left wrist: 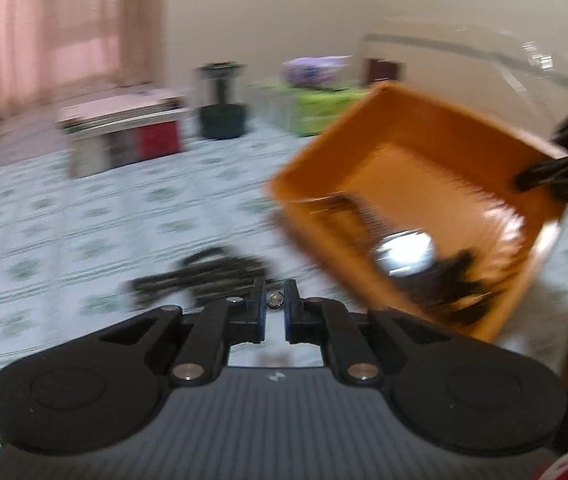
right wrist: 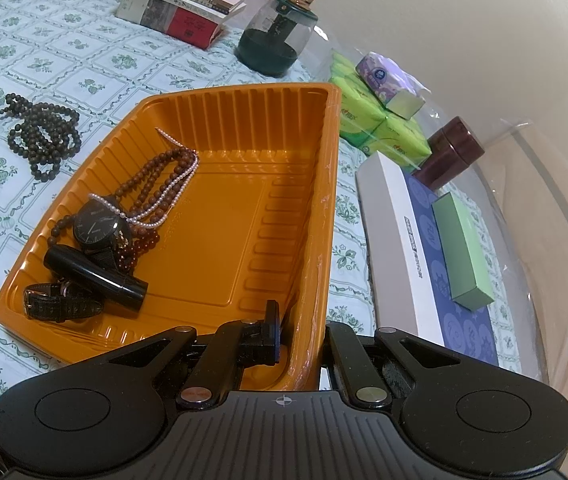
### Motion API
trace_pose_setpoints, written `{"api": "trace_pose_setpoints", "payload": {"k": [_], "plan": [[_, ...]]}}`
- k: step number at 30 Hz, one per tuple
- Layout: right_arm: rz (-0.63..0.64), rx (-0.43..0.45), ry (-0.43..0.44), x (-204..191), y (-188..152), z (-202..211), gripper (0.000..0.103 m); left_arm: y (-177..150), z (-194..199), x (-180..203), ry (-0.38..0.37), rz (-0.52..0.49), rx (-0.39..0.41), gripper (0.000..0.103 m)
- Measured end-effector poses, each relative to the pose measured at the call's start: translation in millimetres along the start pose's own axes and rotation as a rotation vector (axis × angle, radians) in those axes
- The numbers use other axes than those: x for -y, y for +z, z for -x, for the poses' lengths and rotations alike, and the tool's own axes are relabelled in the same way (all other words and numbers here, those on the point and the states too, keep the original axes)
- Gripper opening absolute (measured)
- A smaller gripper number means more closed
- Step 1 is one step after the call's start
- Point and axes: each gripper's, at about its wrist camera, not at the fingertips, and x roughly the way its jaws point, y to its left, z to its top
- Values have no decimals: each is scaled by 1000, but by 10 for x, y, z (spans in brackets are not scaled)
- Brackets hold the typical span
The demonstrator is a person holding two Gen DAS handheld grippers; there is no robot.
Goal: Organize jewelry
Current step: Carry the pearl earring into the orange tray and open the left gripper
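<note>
An orange plastic tray [right wrist: 280,128] is tilted, its near wall pinched in my right gripper [right wrist: 298,332]. In it lie a black watch [right wrist: 98,226], a brown bead string [right wrist: 152,184], a pearl strand [right wrist: 172,188], a black tube [right wrist: 96,278] and a leather strap [right wrist: 56,304]. A dark bead necklace [right wrist: 44,136] lies on the tablecloth left of the tray. The left wrist view is blurred: my left gripper [left wrist: 274,302] is nearly shut with a small shiny thing [left wrist: 274,301] between its fingers, just over the dark bead necklace [left wrist: 208,276]; the tray [left wrist: 416,136] is at the right.
At the table's back stand stacked books [right wrist: 180,8], a dark glass-domed stand [right wrist: 276,36], green tissue packs [right wrist: 368,120], a brown jar [right wrist: 452,152] and a white-and-blue box [right wrist: 424,256] with a green box on it. Clear plastic sheet [right wrist: 544,200] lies at the right edge.
</note>
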Motion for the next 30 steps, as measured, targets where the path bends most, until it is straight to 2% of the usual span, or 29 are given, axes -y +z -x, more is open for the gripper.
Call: {"api": "trace_pose_setpoints", "payload": {"k": [5, 12, 22, 24, 25, 26, 30], "plan": [[-5, 2, 2, 8, -5, 0, 5, 157, -133, 484, -154, -36, 16, 7], [-15, 3, 8, 19, -14, -10, 5, 261, -269, 826, -264, -83, 11, 7], [-19, 3, 12, 23, -21, -14, 5, 267, -314, 961, -289, -127, -2, 8], [-19, 3, 12, 23, -21, -14, 5, 270, -316, 981, -294, -131, -9, 16], [-19, 3, 12, 21, -22, -12, 5, 267, -311, 980, -297, -132, -9, 30], [-19, 4, 12, 21, -22, -11, 5, 263, -297, 977, -295, -133, -3, 34], [-19, 4, 11, 25, -22, -14, 5, 238, -216, 885, -262, -131, 12, 34]]}}
